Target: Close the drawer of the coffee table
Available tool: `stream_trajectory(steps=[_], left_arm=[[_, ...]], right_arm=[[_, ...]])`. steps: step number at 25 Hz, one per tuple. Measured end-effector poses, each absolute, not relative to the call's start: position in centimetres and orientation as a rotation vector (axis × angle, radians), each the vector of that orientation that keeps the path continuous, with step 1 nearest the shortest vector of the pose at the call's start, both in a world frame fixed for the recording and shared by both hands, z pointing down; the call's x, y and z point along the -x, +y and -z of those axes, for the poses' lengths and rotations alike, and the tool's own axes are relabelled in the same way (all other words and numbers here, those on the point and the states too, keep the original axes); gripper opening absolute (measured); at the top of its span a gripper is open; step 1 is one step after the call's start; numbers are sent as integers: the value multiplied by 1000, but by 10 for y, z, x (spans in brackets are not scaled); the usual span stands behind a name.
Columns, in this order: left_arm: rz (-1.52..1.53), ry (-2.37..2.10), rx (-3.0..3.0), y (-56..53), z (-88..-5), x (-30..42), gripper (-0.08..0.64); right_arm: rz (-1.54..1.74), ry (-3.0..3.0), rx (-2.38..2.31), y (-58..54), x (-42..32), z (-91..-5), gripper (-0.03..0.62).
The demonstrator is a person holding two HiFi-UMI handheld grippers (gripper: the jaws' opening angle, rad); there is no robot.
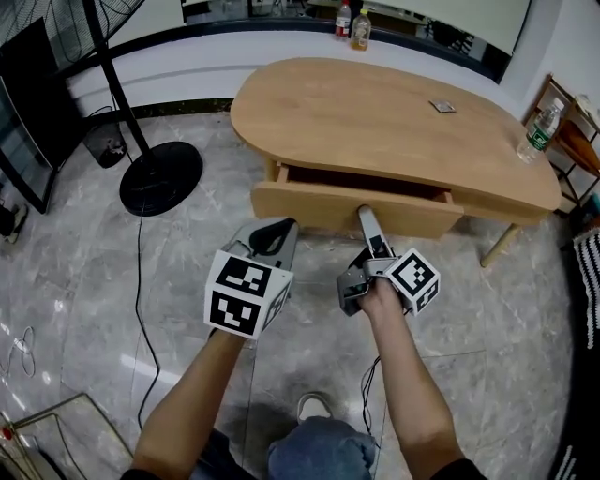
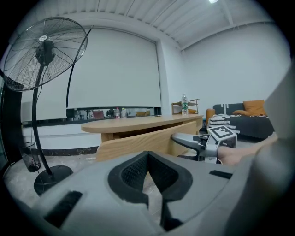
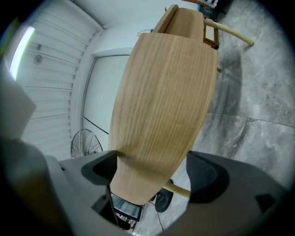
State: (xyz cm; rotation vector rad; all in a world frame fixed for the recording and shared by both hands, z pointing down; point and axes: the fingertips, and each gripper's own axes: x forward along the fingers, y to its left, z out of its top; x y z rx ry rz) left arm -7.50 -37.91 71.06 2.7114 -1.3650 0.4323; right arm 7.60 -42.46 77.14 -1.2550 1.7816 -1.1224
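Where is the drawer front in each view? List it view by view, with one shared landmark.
Head view: drawer front, centre, pulled out from under the tabletop.
Left gripper view: mid-frame, slanting, below the tabletop.
Right gripper view: fills the centre, close up.
Shared landmark: the standing fan.

The pale wooden drawer keeps its inside in shadow under the oval wooden worktop; the small grey flat thing at one o'clock is too small to name.

One coffee table, one drawer, one fan.
I counted three bottles: two at twelve o'clock, one at two.
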Motion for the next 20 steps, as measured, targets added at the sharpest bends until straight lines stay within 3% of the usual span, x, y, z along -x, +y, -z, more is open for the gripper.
stream_trajectory(steps=[20], left_arm=[[-427,-1375,-2686,-438,-716,68,2]], right_arm=[[1124,1814,1237,-497,-84,-771,468]])
